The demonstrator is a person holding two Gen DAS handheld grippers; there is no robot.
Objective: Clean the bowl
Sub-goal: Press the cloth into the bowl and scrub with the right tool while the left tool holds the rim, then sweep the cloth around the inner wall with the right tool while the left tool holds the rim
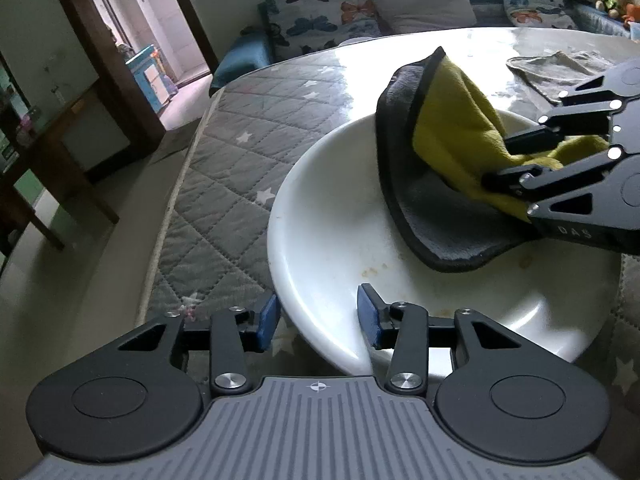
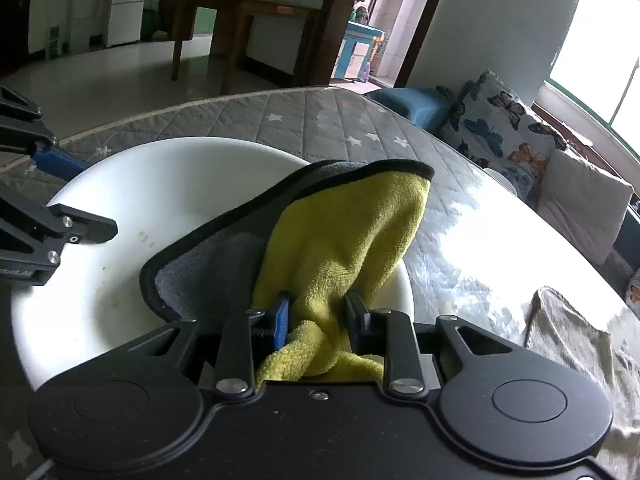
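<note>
Left gripper [image 1: 318,320]: jaws set wide, straddling the near rim of the white bowl [image 1: 320,240]. One blue pad sits outside the rim, the other inside the basin. The pads do not appear to press the rim; whether either one touches it cannot be told from this view.

White bowl: wide and shallow, resting on a grey quilted mat with white stars [image 1: 224,168] that covers the table under a glossy clear sheet. Small brownish specks remain on the inner surface near the centre [image 1: 372,270] and by the cloth's lower edge.

Cleaning cloth [image 1: 448,140]: yellow on one face, grey on the other, black bound edge. It lies inside the bowl, its lower grey fold against the basin and its upper edge standing above the far rim.

Right gripper [image 2: 318,316]: jaws narrow, clamped on a bunched yellow part of the cleaning cloth [image 2: 344,232]. In the right wrist view the white bowl [image 2: 132,184] lies directly ahead of the fingers, with the left gripper [image 2: 68,196] at its rim to the left.

Far right of the table: a crumpled grey rag [image 1: 560,70] lies apart from the bowl on the glossy sheet.

Background: a sofa with butterfly-print cushions [image 1: 316,12] behind the table; a wooden table [image 2: 240,12] stands across the room.
</note>
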